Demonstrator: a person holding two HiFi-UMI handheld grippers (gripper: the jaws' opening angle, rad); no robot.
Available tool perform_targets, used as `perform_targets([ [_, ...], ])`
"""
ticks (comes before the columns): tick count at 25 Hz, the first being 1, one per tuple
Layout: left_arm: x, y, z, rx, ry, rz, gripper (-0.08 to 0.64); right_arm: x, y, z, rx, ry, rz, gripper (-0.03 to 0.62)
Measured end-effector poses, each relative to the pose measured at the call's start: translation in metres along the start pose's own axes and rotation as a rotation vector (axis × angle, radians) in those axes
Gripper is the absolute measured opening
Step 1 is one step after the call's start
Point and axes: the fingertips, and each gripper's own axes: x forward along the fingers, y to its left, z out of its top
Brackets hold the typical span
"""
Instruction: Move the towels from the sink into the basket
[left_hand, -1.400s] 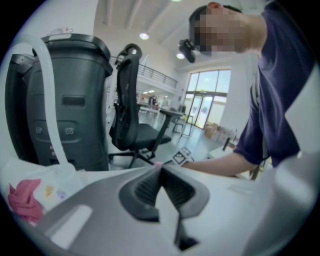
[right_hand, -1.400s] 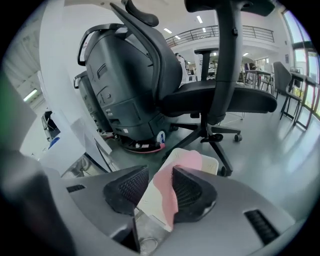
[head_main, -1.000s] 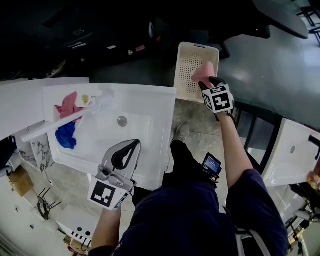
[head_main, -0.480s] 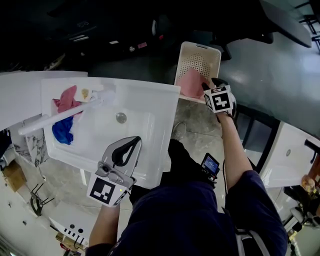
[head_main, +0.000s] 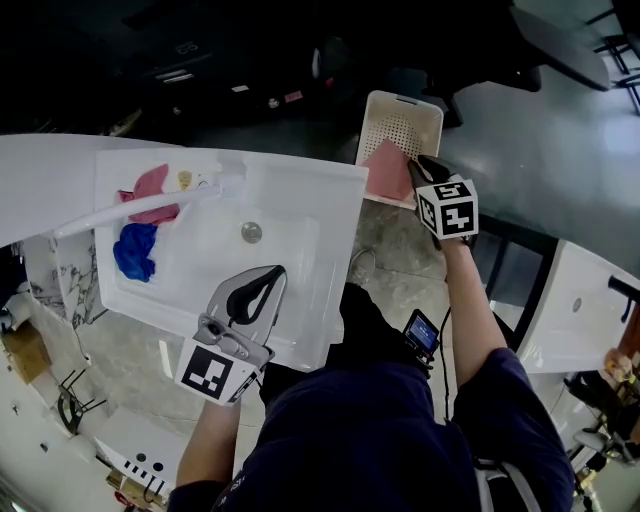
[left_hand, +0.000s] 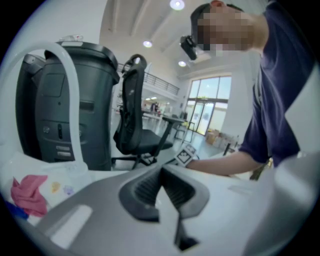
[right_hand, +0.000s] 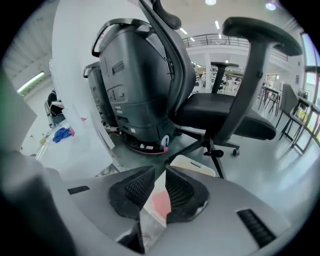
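Towels: one pink towel (head_main: 386, 172) is already in the basket (head_main: 425, 112), lying at its near end. Two are not moved yet: a second pink towel (head_main: 150, 188) and a blue towel (head_main: 132, 250), both at the left end of the sink (head_main: 300, 200). The second pink towel lies right at the white faucet spout (head_main: 130, 212). The blue towel is just on your side of the spout. The two are close together; can't tell if they touch.

Your right gripper (head_main: 418, 166) hangs over the basket's near rim, pointing down into it. Its jaws have just been closing, and only a narrow slit is left between the pads, with nothing in it. The pink towel shows through the slit, lower down in the basket, with no contact. Right is empty.

Your left gripper (head_main: 271, 273) hovers over the near half of the sink, on your side of the drain (head_main: 251, 232), pointing across the basin. Its jaw tips meet and nothing is gripped. Its own view confirms this: pads together at the tips, white sink surface behind, second pink towel off to the left edge.

The basket stands on the floor just past the sink's far right corner. Beyond it you have a black office chair (right_hand: 225, 112) and a dark grey machine (right_hand: 135, 85).
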Motion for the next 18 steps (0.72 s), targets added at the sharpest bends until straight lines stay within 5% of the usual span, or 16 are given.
perform_targets([
  [18, -0.071, -0.031, 0.014, 0.057, -0.124, 0.066, 0.003, -0.117, 0.109, 0.064, -0.074, -0.269, 0.156, 0.009],
])
